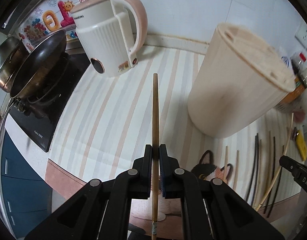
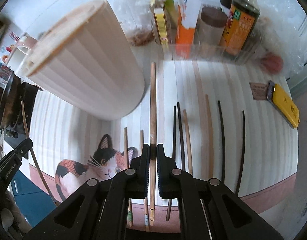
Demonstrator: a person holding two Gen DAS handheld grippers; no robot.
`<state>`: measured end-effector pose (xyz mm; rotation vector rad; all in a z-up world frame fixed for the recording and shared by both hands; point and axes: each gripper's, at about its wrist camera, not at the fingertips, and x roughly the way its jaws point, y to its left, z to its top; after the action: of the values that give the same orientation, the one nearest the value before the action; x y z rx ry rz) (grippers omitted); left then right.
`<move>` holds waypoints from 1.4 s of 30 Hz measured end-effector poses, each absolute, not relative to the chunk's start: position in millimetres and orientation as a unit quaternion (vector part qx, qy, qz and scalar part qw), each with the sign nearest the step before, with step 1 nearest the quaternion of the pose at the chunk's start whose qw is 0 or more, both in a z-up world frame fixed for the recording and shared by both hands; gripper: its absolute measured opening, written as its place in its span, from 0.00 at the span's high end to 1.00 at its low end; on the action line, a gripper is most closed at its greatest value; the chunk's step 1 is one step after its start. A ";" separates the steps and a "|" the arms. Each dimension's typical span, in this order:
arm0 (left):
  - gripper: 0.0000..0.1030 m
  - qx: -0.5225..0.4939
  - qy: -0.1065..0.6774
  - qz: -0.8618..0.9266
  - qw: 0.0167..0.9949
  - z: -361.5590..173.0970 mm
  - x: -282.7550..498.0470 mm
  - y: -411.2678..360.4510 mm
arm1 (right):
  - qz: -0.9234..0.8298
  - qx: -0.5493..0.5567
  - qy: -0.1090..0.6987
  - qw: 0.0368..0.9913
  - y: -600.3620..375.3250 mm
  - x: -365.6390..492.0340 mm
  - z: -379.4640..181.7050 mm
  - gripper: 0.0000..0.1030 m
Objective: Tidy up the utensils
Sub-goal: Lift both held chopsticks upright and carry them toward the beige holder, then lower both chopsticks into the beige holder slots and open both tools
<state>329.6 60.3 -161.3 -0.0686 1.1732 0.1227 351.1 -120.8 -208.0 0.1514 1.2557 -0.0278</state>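
L gripper point(image 1: 155, 150): jaws nearly together, clamped on a bamboo chopstick point(image 1: 155, 110). Stick runs straight through the gap between the black fingers point(image 1: 148, 156), thin end sticking out well past the tips, thick end w/ printed band trailing back under the gripper body. Pointed steeply down at the counter.
R gripper point(image 2: 153, 150): same story, jaws narrow, pinched on a second wooden chopstick point(image 2: 153, 100). Dark mark on the stick sits right at the fingertips; front part reaches far fwd, rear end hangs back between the arms.
Both sticks: off the surface, held roughly along each gripper's axis, centred between pads.
Mat point(image 2: 253, 120): striped, pale, w/ calico cat print point(image 2: 97, 166) at near edge; covers the countertop.
Loose chopsticks point(image 2: 193, 136): lying on mat beneath R gripper, roughly parallel, mix of dark ones and light wooden ones; two more w/ patterned ends just left of held stick. Blurred, count unclear.
Yellow item point(image 2: 285, 104): flat, on mat at right, apart from the sticks.
Holder point(image 1: 239, 80): tall cream ribbed canister w/ slotted lid, standing on mat, beyond & right of L stick tip; in R view it's to the left of R stick. Neither stick touches it.
Kettle point(image 1: 111, 34): white/pink, farther back, left of holder.
Wok point(image 1: 39, 64): on black cooktop, far left, lidded pot behind it.
Bottles & jars point(image 2: 241, 16): far row along the wall in R view, in a clear tray.
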 end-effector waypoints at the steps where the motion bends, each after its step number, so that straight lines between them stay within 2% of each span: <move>1: 0.96 -0.039 0.551 0.054 0.832 -157.4 329.9 60.4 | -0.011 0.072 0.582 0.810 -120.8 350.9 -203.9 0.93; 11: 0.96 -0.086 0.493 0.020 0.865 -80.1 328.2 62.0 | 0.013 0.092 0.540 0.836 -122.2 356.5 -146.3 0.93; 17: 0.96 -0.086 0.429 0.001 0.899 -8.9 346.1 51.3 | 0.035 0.093 0.493 0.864 -124.7 374.0 -76.4 0.93; 23: 0.96 -0.075 0.386 -0.007 0.920 30.7 391.5 32.9 | 0.031 0.078 0.442 0.893 -120.2 414.2 -23.4 0.93; 31: 0.96 -0.093 0.382 -0.025 0.919 29.2 464.2 17.4 | 0.026 0.091 0.394 0.914 -109.1 480.3 3.7 0.93; 42: 0.96 -0.134 0.380 -0.042 0.914 -7.3 526.2 13.9 | 0.036 0.153 0.354 0.922 -109.0 531.9 -25.8 0.93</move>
<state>526.2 13.9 -7.3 -0.2767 0.7825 -0.0864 531.9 -109.0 -25.8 0.3151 0.7267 0.0737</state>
